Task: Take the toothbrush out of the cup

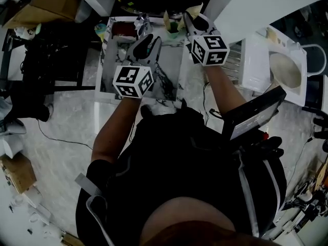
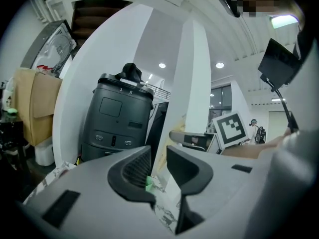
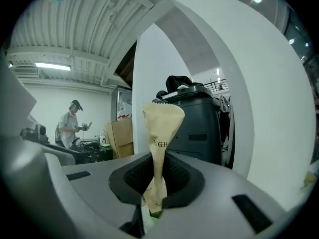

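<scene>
A toothbrush in a tan paper wrapper (image 3: 162, 128) stands up between the pads of my right gripper (image 3: 157, 183), which is shut on it; a bit of green shows at the wrapper's lower end. From the head view the right gripper (image 1: 190, 18) is raised at the far side of the marbled table (image 1: 171, 70), with the wrapper's tip (image 1: 196, 8) beside it. A small greenish cup (image 1: 173, 33) sits just left of it. My left gripper (image 1: 146, 42) hovers left of the cup. Its jaws (image 2: 158, 166) stand apart with nothing pressed between them; a green speck (image 2: 148, 183) shows by the left pad.
A dark grey bin (image 2: 117, 118) stands behind the table against white pillars. A cardboard box (image 1: 48, 1) is at the far left, a white basin (image 1: 284, 68) and a black screen (image 1: 253, 114) at the right. A person (image 3: 70, 126) stands far off.
</scene>
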Available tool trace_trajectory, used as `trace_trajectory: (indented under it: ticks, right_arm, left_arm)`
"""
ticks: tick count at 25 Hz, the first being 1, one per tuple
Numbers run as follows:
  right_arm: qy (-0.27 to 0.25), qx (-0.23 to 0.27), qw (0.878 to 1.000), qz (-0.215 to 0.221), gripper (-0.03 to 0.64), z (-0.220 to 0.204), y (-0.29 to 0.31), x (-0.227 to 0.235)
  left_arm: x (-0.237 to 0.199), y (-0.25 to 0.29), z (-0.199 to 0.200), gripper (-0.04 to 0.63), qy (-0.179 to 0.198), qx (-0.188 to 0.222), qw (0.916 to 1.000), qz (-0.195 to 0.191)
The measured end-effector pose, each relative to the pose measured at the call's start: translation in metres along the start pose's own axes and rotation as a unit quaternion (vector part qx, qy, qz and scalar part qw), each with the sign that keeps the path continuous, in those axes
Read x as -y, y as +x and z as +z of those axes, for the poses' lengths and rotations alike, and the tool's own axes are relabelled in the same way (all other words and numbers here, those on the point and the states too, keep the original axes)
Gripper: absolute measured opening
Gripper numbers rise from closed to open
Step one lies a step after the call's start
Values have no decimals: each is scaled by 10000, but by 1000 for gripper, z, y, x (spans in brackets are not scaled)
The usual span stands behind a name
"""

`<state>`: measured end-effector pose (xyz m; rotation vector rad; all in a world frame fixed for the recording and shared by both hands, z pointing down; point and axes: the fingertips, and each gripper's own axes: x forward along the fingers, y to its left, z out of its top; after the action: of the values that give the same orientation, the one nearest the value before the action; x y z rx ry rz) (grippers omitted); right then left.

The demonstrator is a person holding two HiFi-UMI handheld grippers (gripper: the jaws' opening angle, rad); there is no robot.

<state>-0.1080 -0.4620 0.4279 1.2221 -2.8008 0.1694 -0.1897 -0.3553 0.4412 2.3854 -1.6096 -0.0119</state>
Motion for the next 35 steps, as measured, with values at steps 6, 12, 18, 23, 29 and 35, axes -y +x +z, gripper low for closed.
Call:
trace_trajectory:
  ticks: [6, 12, 18, 23, 29, 35]
  right_arm:
    - [21, 189, 9997, -128, 46, 22, -40, -18]
    - [-29, 373, 9991, -203, 46, 38, -76, -36]
    - [42, 465, 9985, -296, 46, 43, -99, -45]
    - [18, 412, 9985, -347, 46, 39, -104, -44]
    - [33, 409, 9985, -372, 46, 38, -105, -37]
    - [94, 362, 9984, -427, 46, 33, -99, -18]
  left_arm:
    - [8, -18, 8, 55, -8, 134, 9998, -138]
    - [16, -30, 14, 21, 33, 201, 9993, -327]
    - [13, -32, 13, 8, -60, 161, 9994, -302]
    - [12, -25, 10, 8, -47, 114, 9994, -319]
    - [6, -5, -3, 9, 117, -34, 9997, -213]
    - [-7, 34, -24, 97, 26, -316, 9994, -124]
